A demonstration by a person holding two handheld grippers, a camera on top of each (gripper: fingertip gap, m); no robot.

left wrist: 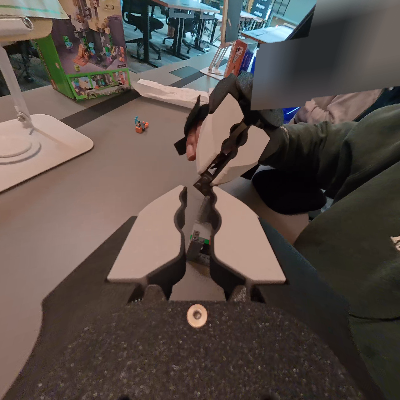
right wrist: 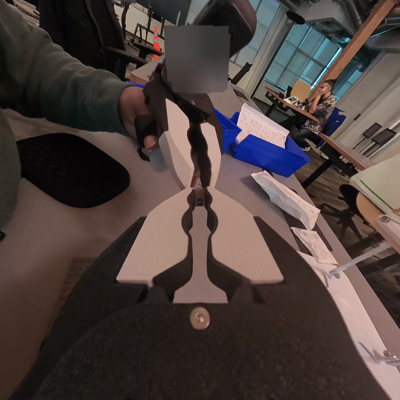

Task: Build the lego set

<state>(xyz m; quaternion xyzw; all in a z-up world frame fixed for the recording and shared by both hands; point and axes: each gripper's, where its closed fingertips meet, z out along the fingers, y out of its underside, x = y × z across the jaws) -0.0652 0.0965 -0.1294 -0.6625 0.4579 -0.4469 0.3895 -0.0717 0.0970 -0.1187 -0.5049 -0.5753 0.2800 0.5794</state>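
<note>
In the left wrist view my left gripper (left wrist: 198, 190) is shut on a grey lego assembly (left wrist: 200, 236) with a green strip, held lengthwise between the jaws. My right gripper (left wrist: 205, 180) comes in from the upper right, shut on a small black lego piece (left wrist: 203, 183). That piece touches the far end of the grey assembly at my left fingertips. In the right wrist view my right gripper (right wrist: 199, 191) holds the dark piece (right wrist: 200, 201) at its tips. The left gripper (right wrist: 200, 184) meets it tip to tip from above, held by a hand (right wrist: 132, 112).
A lego set box (left wrist: 91, 54) stands at the back left. A small orange and blue build (left wrist: 140, 126) sits on the grey table (left wrist: 108, 194). A white stand base (left wrist: 32, 147) is at left. White paper bags (right wrist: 285, 201) and blue bins (right wrist: 266, 155) are at right. Both grippers' tips are roughly 35 cm from the white stand base (left wrist: 32, 147).
</note>
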